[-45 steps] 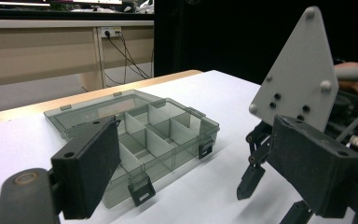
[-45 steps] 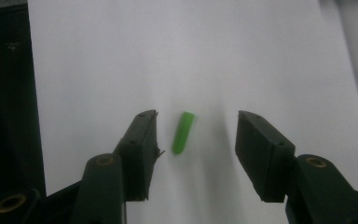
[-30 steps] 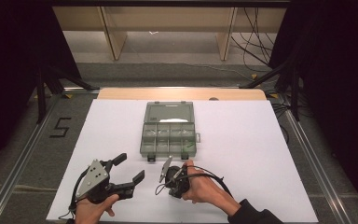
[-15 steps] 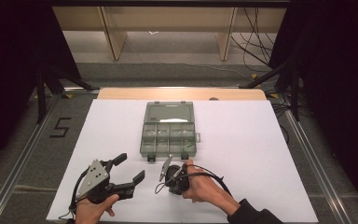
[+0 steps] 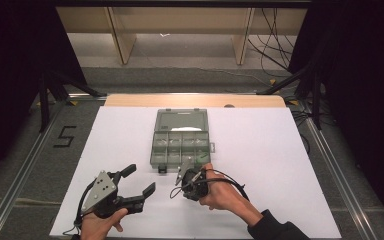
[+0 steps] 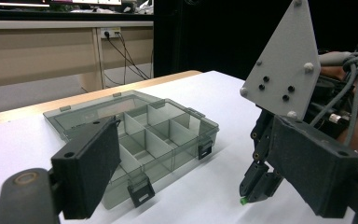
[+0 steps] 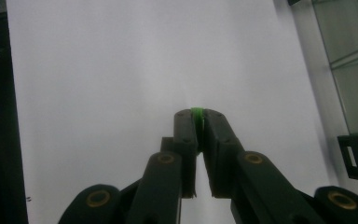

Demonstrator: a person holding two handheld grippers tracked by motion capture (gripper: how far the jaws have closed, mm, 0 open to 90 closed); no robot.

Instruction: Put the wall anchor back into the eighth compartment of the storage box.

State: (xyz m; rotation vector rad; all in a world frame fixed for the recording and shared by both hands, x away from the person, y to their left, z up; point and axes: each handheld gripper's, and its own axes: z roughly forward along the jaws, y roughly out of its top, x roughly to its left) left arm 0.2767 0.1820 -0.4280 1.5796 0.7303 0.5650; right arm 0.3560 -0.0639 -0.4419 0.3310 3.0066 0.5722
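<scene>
Between the closed jaws of the right gripper (image 7: 199,122), a small green ring (image 7: 197,113), thin and rounded, pinched at the very tips over the white table (image 5: 260,150). Same green bit at the jaw tips in the left gripper view (image 6: 244,200), just above the table surface. Held pointing down and leftward by the right hand (image 5: 220,192), near the table's near edge, at the near right corner of the box (image 5: 181,137).

Box: smoke-grey translucent plastic, rectangular, shallow, split by thin walls into small square cells with one long cell along the far side; lid shut or open hard to tell. Two dark latches on the near side (image 6: 139,192), hanging loose.

Left of the right gripper, apart from it, the left gripper (image 5: 135,181) with jaws spread wide and nothing between them, flat matte black pads, grey three-cornered plate on top, gripped by the left hand (image 5: 100,225) at the near edge.

Table covering smooth and white, with a pale wooden strip (image 5: 195,100) along the far edge. Beyond, grey floor and a mark like a 5 (image 5: 64,136) at left.
</scene>
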